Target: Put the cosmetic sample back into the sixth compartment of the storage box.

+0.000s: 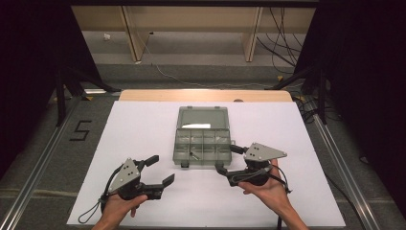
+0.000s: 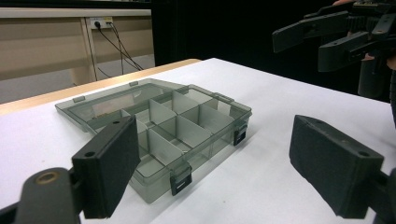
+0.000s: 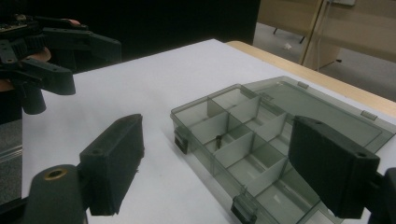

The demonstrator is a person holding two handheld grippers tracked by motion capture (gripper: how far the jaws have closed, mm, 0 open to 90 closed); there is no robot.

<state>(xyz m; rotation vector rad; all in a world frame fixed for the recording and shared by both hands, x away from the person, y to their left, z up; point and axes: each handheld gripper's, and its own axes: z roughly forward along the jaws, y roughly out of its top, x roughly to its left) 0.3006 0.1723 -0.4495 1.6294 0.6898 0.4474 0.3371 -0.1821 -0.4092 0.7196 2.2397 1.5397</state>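
- Covering the table (image 1: pixel 143 134) is a white sheet, and both grippers hang above its near half, one to each side of the box.
- Lying between and just beyond the two grippers is a smoky clear plastic box (image 1: pixel 202 147), its lid (image 1: pixel 202 118) folded flat open on the far side; in the left gripper view the box (image 2: pixel 187 135) sits ahead and a little left of the jaws, and in the right gripper view it (image 3: pixel 252 140) sits ahead and to the right, partly behind the right-hand jaw.
- Held in the person's left hand (image 1: pixel 117 207), the left gripper (image 1: pixel 159 170) points toward the box's near left corner, apart from it, with its jaws spread wide and nothing between them.
- Cradled in the right hand (image 1: pixel 268 189), the right gripper (image 1: pixel 227 158) points at the box's near right corner and sits just beside it; its jaws are also spread wide and empty. I cannot tell whether a jaw tip touches the box.
- Dividers split the box tray into small compartments, and two dark latches (image 2: pixel 181 179) sit on the front wall nearest the grippers.
- Resting in one compartment toward the left gripper's side is a small dark item (image 3: pixel 217 139), too small to identify.
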